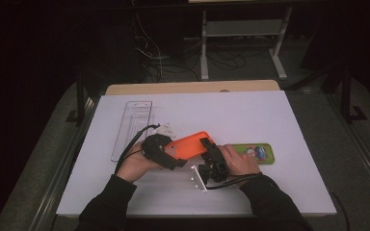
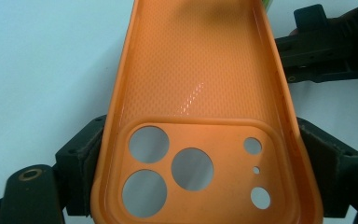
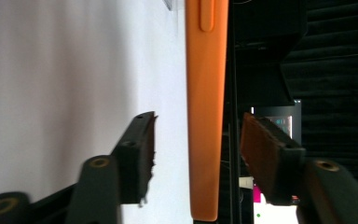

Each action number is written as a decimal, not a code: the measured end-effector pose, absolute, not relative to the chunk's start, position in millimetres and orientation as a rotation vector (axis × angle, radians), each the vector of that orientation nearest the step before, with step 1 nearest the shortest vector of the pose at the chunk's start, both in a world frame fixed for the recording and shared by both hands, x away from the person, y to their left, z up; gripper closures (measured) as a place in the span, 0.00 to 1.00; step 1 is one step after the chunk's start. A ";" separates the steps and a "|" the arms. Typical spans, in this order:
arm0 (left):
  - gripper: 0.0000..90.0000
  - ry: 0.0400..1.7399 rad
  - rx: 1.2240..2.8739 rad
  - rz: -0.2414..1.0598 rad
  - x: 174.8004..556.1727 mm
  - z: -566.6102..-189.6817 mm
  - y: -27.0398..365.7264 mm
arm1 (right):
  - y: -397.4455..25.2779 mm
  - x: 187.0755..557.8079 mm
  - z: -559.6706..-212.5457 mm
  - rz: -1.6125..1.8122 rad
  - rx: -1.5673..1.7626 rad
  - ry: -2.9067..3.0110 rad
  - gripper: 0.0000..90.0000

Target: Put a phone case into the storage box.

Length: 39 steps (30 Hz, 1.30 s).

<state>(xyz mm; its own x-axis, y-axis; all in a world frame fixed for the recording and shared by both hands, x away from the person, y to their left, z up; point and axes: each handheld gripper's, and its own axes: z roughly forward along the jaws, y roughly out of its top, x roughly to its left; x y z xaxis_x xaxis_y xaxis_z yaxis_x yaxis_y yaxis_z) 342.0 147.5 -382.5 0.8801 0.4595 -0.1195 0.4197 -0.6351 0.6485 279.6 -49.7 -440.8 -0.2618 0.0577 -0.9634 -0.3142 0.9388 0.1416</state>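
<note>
Orange phone case (image 2: 200,116) clamped at its camera-cutout end by left gripper (image 1: 160,150), jaws pressed on both long edges, case raised off the white table (image 1: 250,115). Right gripper (image 1: 211,163) at the case's other end, jaws apart straddling its edge (image 3: 206,116), neither pad touching. Just beyond the right gripper: green phone (image 1: 250,153) flat on the table. Behind the left gripper: clear plastic tray (image 1: 132,126), small white bits (image 1: 165,129) beside it. Nothing blocks either jaw.
</note>
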 end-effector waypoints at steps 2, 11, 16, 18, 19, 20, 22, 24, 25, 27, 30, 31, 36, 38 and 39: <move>0.17 0.627 2.343 0.074 342.1 -382.8 147.5 | -48.9 278.9 -442.6 0.356 -0.190 1.809 0.55; 0.17 0.621 2.355 0.079 342.3 -384.0 147.1 | -48.0 277.0 -443.3 0.343 -0.206 1.820 0.73; 0.17 0.626 2.350 0.079 341.7 -384.2 146.5 | -48.2 276.8 -443.3 0.333 -0.216 1.835 0.79; 0.17 0.628 2.350 0.078 341.8 -384.3 146.5 | -48.3 276.6 -443.4 0.332 -0.222 1.835 0.81; 0.17 0.627 2.352 0.077 341.9 -384.5 146.6 | -48.4 276.6 -443.2 0.330 -0.222 1.839 0.83; 0.17 0.626 2.351 0.076 341.9 -384.7 146.5 | -48.4 276.9 -443.8 0.332 -0.221 1.825 0.84; 0.17 0.623 2.356 0.078 342.1 -385.1 146.4 | -48.5 276.9 -443.6 0.331 -0.222 1.823 0.85; 0.17 0.623 2.354 0.078 342.1 -385.3 146.3 | -48.7 276.7 -443.7 0.328 -0.224 1.822 0.86; 0.17 0.623 2.355 0.077 342.2 -385.3 146.3 | -48.6 276.6 -443.7 0.327 -0.224 1.821 0.86; 0.17 0.622 2.352 0.076 342.4 -385.2 146.5 | -48.6 276.5 -443.5 0.325 -0.226 1.816 0.86; 0.16 0.607 2.335 0.092 342.1 -385.4 147.4 | -49.1 276.0 -443.1 0.323 -0.221 1.803 0.86; 0.16 0.637 2.294 0.086 340.4 -386.7 145.8 | -49.4 276.1 -442.7 0.327 -0.218 1.801 0.86; 0.11 0.648 2.295 0.072 341.0 -387.7 147.1 | -51.0 276.6 -441.4 0.318 -0.223 1.805 0.86; 0.08 0.625 2.312 0.070 342.1 -386.0 149.7 | -51.8 277.0 -442.1 0.323 -0.213 1.808 0.86; 0.06 0.628 2.301 0.071 341.9 -385.3 150.3 | -52.2 277.3 -441.9 0.323 -0.209 1.813 0.86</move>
<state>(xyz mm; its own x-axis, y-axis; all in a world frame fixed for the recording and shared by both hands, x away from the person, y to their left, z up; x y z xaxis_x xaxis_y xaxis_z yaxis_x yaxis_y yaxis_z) 341.9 150.3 -385.3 0.8787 0.4590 -0.1309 0.4182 -0.6082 0.6747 277.3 -52.2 -441.9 -0.2628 0.0258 -0.9645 -0.3085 0.9449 0.1093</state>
